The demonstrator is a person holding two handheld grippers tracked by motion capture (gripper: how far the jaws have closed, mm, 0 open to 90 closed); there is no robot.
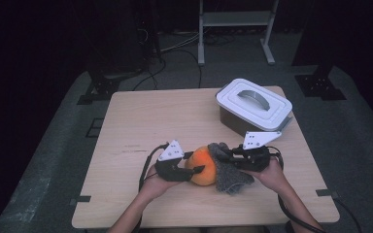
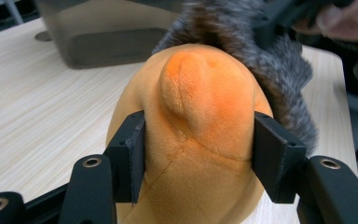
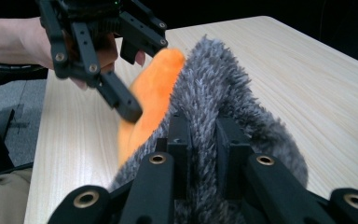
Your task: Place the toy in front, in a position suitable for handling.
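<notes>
Sitting near the front edge of the tabletop (image 1: 141, 121), the orange plush toy (image 1: 204, 166) is getting worked on from both sides, with a grey furry cloth (image 1: 229, 172) draped against its right side. The left claw (image 1: 190, 169) is squeezing the toy's body, one jaw on each flank with the plush bulging between them; you can see that really well in the left gripper view, where the toy (image 2: 200, 121) sits right between the black jaws. My guess is that's just to pin it in place so it doesn't roll or slide. The right claw (image 1: 227, 156) has its jaws nearly together, pinching a ridge of the cloth (image 3: 214, 107), which stands up in a fold against the toy (image 3: 151, 88). Looks like wiping or wrapping, can't tell which. Off toward the far right corner, well apart from all this, there's a grey bin with a white lid (image 1: 253, 103), closed, handle lying flat.
</notes>
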